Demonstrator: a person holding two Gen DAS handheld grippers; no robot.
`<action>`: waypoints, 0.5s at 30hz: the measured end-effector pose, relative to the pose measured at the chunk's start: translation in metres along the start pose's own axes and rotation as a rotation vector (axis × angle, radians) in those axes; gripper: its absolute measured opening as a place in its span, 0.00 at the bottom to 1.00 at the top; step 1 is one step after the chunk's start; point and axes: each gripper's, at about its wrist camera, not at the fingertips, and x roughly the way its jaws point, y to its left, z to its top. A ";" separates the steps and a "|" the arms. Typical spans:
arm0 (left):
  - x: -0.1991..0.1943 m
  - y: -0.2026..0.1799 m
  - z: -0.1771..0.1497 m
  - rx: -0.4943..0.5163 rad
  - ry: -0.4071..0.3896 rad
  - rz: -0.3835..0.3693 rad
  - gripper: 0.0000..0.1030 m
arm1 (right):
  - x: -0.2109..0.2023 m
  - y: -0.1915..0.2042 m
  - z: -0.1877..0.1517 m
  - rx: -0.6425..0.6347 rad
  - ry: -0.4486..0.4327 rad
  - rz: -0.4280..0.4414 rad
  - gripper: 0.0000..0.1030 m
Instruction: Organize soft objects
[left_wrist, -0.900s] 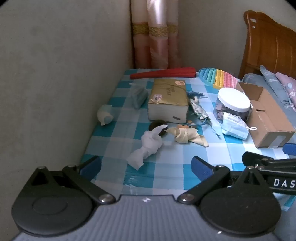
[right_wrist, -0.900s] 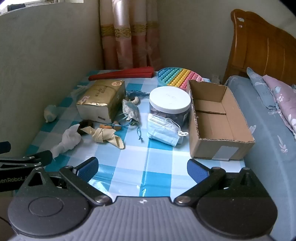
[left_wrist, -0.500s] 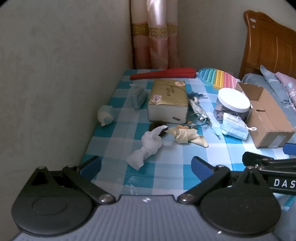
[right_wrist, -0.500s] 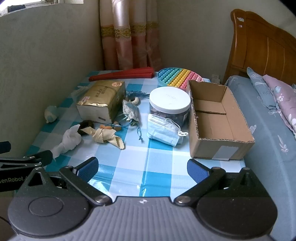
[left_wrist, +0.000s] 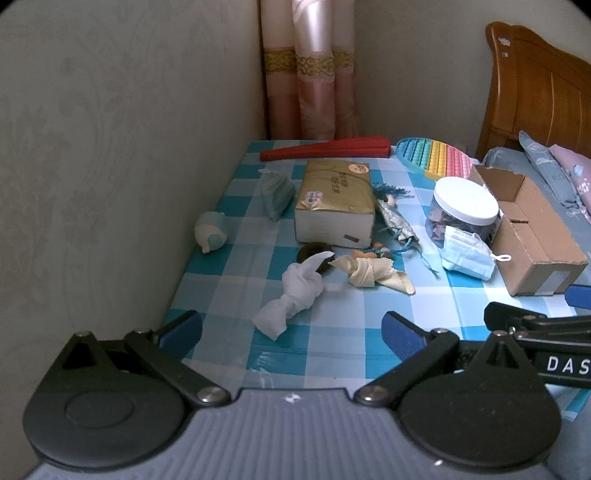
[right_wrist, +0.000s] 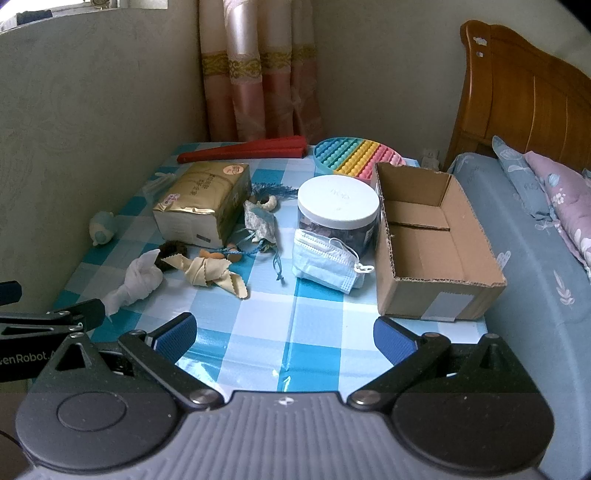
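The soft things lie scattered on a blue-and-white checked tablecloth, and the gold tissue pack near its middle serves as the landmark. Just in front of the pack, a white cloth is twisted into a knotted roll with one loose, flared end pointing toward the near edge. Its upper tip lies against a small dark brown fuzzy thing that sits right at the pack's front face. Beside the white cloth, to the right, a cream cloth with zigzag-cut edges is tied in a loose knot. Farther right of the pack, a pale blue face mask leans against a jar with a white lid, and an open cardboard box stands beyond the jar. To the left of the pack lies a small pale green soft toy.

The left gripper and right gripper both hover over the near edge of the cloth, jaws spread wide with nothing between them.
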 end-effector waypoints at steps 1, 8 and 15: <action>0.000 0.000 0.000 0.000 -0.001 0.000 0.99 | 0.001 0.000 0.000 0.001 -0.001 0.001 1.00; -0.001 0.000 0.000 0.000 -0.003 0.002 0.99 | 0.000 -0.001 0.000 -0.001 -0.002 -0.001 1.00; -0.001 0.000 0.000 0.001 -0.002 0.001 0.99 | -0.001 -0.001 0.000 -0.002 -0.003 -0.002 1.00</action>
